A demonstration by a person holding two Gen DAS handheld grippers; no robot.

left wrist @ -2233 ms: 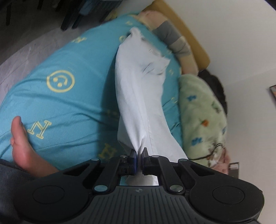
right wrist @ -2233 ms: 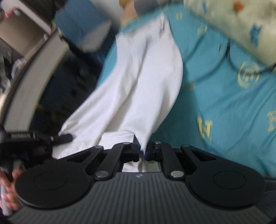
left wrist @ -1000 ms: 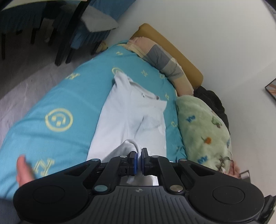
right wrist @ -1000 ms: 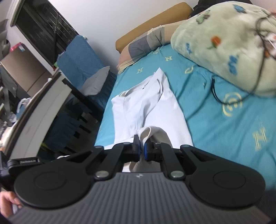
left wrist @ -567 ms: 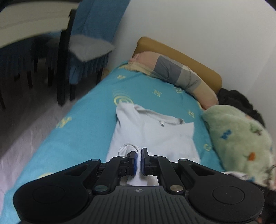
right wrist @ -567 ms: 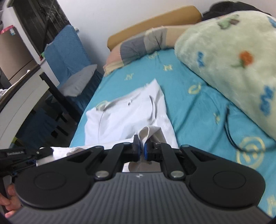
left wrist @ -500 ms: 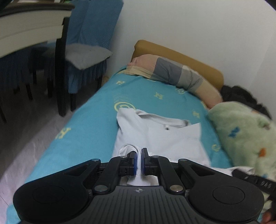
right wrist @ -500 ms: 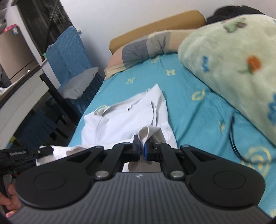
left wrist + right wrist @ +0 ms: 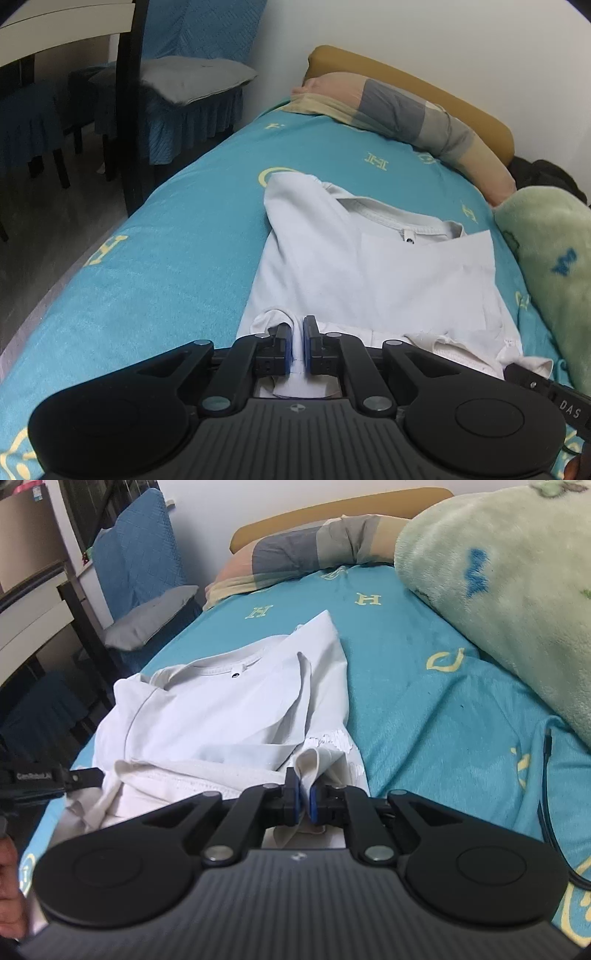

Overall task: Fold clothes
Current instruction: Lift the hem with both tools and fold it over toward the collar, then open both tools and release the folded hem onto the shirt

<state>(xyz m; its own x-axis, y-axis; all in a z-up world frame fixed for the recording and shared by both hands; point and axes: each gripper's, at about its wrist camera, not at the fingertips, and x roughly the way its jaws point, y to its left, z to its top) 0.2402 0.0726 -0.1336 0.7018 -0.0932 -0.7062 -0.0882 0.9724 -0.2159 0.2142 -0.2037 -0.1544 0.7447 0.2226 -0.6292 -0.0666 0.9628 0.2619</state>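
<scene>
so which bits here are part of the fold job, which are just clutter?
In the job:
white T-shirt, hem end doubled over toward the collar
left gripper, shut on a hem corner
right gripper, shut on the other hem corner

Lying about:
green blanket
striped pillow
black cable
chair with grey cushion

The shirt [image 9: 373,266] is plain white. The bed sheet [image 9: 177,266] is turquoise with yellow letter and circle motifs. The blanket [image 9: 509,576] is pale green with blue figures. The pillow [image 9: 399,107] carries pink, grey and beige blocks. The chair cover [image 9: 136,561] is blue; its cushion [image 9: 195,75] is grey.
</scene>
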